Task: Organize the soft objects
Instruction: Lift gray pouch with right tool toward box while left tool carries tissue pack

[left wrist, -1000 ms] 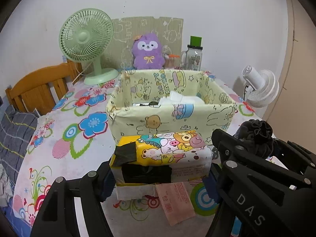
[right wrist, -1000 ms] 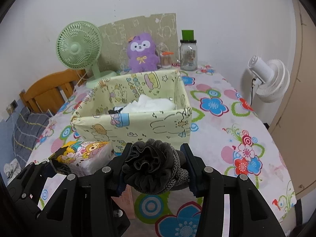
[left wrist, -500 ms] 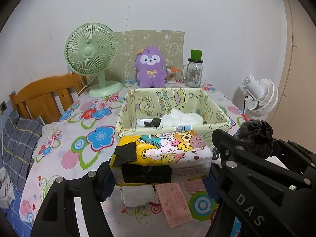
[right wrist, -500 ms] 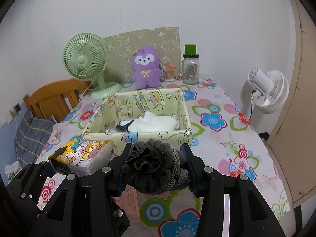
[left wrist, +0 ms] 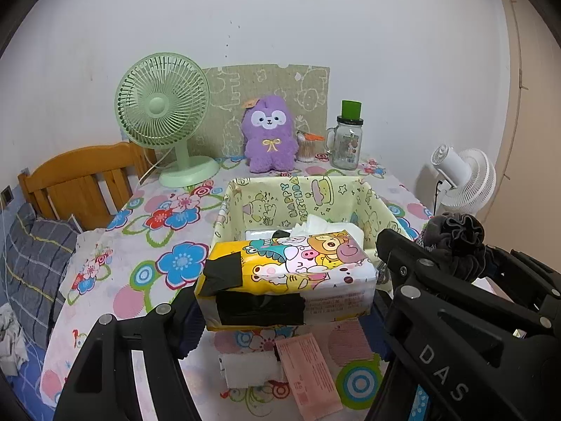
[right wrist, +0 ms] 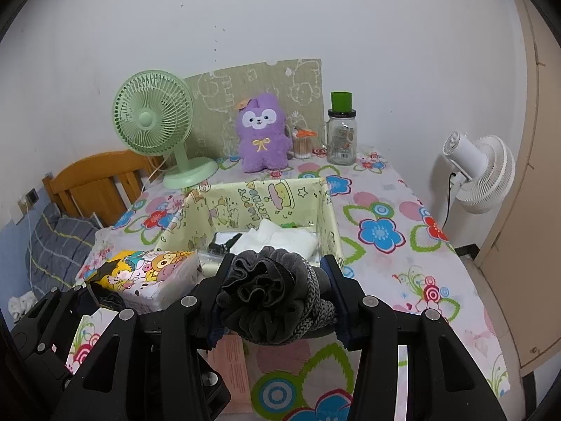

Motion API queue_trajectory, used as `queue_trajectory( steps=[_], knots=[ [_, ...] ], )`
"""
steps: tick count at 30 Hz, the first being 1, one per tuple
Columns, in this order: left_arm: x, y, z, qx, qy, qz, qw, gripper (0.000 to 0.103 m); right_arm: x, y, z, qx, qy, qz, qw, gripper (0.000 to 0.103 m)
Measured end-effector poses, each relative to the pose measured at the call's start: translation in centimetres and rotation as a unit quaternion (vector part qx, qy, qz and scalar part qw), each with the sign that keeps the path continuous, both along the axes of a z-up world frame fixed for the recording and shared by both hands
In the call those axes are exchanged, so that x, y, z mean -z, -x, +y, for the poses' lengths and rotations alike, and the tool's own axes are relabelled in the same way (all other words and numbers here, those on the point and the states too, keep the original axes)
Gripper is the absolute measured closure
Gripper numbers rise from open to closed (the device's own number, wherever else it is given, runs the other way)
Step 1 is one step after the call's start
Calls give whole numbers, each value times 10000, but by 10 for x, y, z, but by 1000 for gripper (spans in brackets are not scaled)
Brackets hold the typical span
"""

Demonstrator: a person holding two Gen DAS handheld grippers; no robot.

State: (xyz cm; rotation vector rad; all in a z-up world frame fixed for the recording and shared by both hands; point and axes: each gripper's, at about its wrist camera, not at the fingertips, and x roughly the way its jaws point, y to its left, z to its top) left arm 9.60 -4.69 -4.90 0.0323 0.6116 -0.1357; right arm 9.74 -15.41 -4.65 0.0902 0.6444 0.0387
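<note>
— Two tools, both loaded? Start at the left edge.

— Yes. At the left of the left wrist view stands a wooden bed frame (left wrist: 84, 179), with a green fan (left wrist: 164, 115) just right of it at the back of the flowered worktop (left wrist: 140, 245). Lower centre, the left tool (left wrist: 285, 310) is clamped on a tissue pack (left wrist: 291, 273) (yellow, printed with cartoon animals, black tape across its near face), which is held clear above the worktop.

— And beyond the pack?

— A pale yellow fabric box (left wrist: 301, 196) sits mid-frame, white soft things (left wrist: 322, 224) lying inside it. Behind it, upper centre, a purple plush (left wrist: 268, 133) stands upright near a glass jar (left wrist: 347, 140) with a green cap.

— The other side?

— In the right wrist view the right tool (right wrist: 277, 301) grips a dark grey scrunchie (right wrist: 270, 291) at lower centre, its fingers pressed against both sides of the ruffles, just in front of the box's near wall. That scrunchie also shows at the right edge of the left view. Far right, off the worktop, is a white fan (right wrist: 480, 172).
</note>
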Motion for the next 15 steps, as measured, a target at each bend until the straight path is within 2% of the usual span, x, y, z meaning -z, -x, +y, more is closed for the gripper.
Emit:
queue_trajectory(
  steps=[15],
  knots=[
    [-4,-22,0,-17,23,-45,10000,28,-5,-25,4,-91,-28,-66,9999,51]
  ],
)
